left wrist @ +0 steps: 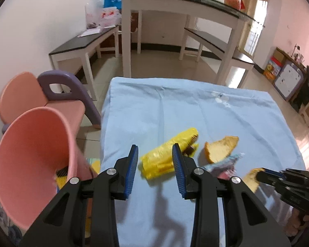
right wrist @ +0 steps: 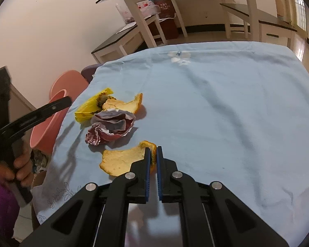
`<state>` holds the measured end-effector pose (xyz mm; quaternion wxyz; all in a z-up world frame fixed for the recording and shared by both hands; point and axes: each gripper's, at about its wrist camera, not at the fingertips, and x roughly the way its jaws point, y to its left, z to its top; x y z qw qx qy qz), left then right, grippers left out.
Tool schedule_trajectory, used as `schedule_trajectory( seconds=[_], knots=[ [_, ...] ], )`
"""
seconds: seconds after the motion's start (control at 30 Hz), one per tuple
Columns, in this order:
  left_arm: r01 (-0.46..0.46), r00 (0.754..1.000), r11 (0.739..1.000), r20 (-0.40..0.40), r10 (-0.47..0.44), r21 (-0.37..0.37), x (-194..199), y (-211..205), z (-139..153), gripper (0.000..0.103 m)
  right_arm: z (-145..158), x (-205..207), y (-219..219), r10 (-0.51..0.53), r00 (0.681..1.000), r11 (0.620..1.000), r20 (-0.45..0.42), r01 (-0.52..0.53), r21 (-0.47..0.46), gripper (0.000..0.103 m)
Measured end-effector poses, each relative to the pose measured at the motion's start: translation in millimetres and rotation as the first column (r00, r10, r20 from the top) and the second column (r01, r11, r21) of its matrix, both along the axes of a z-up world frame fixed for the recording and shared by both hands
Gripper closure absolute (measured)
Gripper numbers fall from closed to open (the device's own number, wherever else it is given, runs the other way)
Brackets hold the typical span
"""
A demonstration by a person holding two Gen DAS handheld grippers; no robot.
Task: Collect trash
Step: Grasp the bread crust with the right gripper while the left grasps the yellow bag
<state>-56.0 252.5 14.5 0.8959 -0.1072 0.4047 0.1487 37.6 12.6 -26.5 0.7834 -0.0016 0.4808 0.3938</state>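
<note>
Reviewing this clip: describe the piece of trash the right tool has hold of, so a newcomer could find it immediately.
Start at the blue tablecloth and find the cluster of litter near its left edge. The piece nearest the camera is an orange peel, pinched at its right end by the right tool. Unlike the other peel further back beside the yellow wrapper, it lies in front of the crumpled purplish paper.

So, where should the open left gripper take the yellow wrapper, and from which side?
Probably across the middle of the yellow wrapper, coming from above. It lies flat and long on the blue cloth, its near half between the fingers of the left gripper; the dark far end looks ragged.
</note>
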Motion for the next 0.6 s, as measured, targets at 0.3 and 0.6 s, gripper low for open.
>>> schedule_trajectory(
  seconds=[0.3,0.6],
  knots=[
    [-0.005,0.999,0.977,-0.039,-0.004,-0.211,8.6,26.8,-31.4,0.069,-2.3,4.0,-6.1,-0.027,0.999,1.000,-0.022,0.027,-0.003,0.098],
    [0.048,0.998,0.977,-0.028,-0.055,-0.206,-12.8,-5.3,-35.6,0.069,-0.6,3.4,-6.7,-0.042,0.999,0.999,-0.014,0.042,-0.013,0.098]
  ],
)
